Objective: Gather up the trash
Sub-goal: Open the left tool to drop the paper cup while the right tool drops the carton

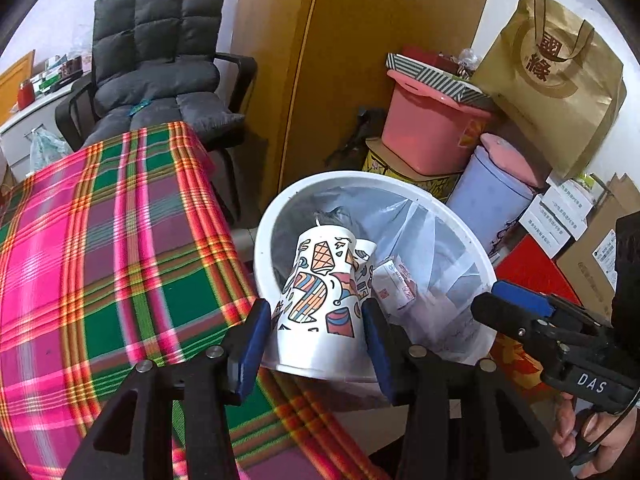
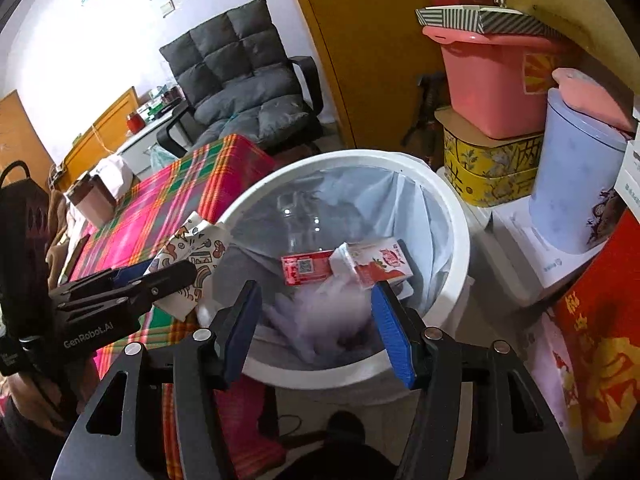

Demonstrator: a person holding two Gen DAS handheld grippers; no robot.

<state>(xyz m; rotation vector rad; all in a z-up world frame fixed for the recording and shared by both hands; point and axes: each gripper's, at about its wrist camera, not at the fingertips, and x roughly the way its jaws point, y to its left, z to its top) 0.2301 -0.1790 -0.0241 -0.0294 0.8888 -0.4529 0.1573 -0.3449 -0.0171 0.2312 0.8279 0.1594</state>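
1. Left wrist view: the left gripper (image 1: 318, 340) has a printed paper cup (image 1: 320, 292) between its blue pads, mouth toward the camera and base pointing into the white bin (image 1: 460, 236). The pads sit against the cup's flanks, so I read it as gripped, though loosely; the hold looks meant to carry the cup over the rim, ready to drop.
2. Right wrist view: the right gripper (image 2: 318, 322) stands wide with nothing pressed between its pads. It hangs above the near side of the white bin (image 2: 456, 216), and blurred pale plastic (image 2: 320, 320) shows in the gap below, either falling or already lying inside; I cannot tell which.
3. The same view shows the left gripper (image 2: 132, 280) at the bin's left edge with the printed paper cup (image 2: 192, 264) partly over the rim, above the plaid tablecloth (image 2: 168, 196).
4. The bin is lined with a thin clear bag (image 2: 408, 208), presumably so the rubbish lifts out in one go. Inside lie a red and white carton (image 2: 380, 262) and a red wrapper (image 2: 304, 268) just to its left, both resting on crumpled plastic.
5. The bin stands on the floor just right of the table (image 1: 100, 248), near enough that trash moves straight across.
6. Far right, a pink tub (image 2: 488, 88), a yellow tin (image 2: 492, 176) and a lilac canister (image 2: 572, 184) are stacked; their contents are hidden.
7. A brown cup (image 2: 92, 200) stands at the table's far left, possibly still to collect.
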